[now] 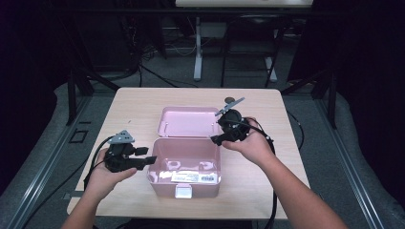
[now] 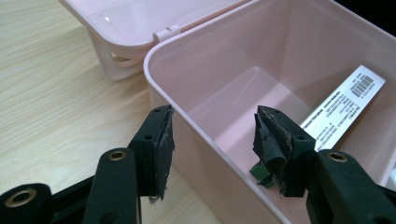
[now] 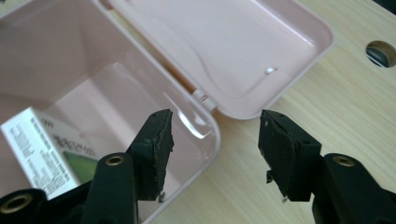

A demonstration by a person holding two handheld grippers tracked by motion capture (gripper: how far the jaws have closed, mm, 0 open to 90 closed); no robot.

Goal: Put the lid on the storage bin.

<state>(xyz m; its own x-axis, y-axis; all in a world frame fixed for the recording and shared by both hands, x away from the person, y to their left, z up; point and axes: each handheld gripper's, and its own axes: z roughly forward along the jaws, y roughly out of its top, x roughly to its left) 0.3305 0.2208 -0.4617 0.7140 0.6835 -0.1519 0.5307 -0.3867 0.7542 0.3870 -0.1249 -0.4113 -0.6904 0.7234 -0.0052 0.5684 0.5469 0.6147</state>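
Black jaws of the left gripper point(image 2: 212, 140) stand wide apart and hold nothing; they straddle the left wall of the pink box point(image 2: 196, 126), one jaw outside over the bench, the other inside the cavity. The right gripper point(image 3: 215, 144) is likewise spread wide and empty, its jaws set astride the box's rear right corner, just in front of the hinge.

From above, the left gripper point(image 1: 143, 162) sits at the box's left wall, toward the near left part of the bench, while the right gripper point(image 1: 224, 136) hovers at the back right corner, where box point(image 1: 186, 183) meets lid point(image 1: 187, 121). Each is held in one of the person's hands, forearms coming in from the near edge.

The box stands open in the middle of the bench, latch tab facing the near edge. Its lid lies folded back flat toward the far edge. Inside rests a white carton point(image 1: 192, 177) with printed text and a barcode, lying along the front wall, its long axis running left to right across the bench. Seen from the left gripper, the carton point(image 2: 345, 105) lies ahead and to the right of the inner jaw; from the right gripper, the carton point(image 3: 39, 144) lies low and left, deeper in the box.

Judging by position, the left gripper, with one jaw already inside, is nearer the carton, while the right gripper is nearer the lid's hinge edge.

A round hole point(image 3: 380, 52) pierces the bench near its far edge.
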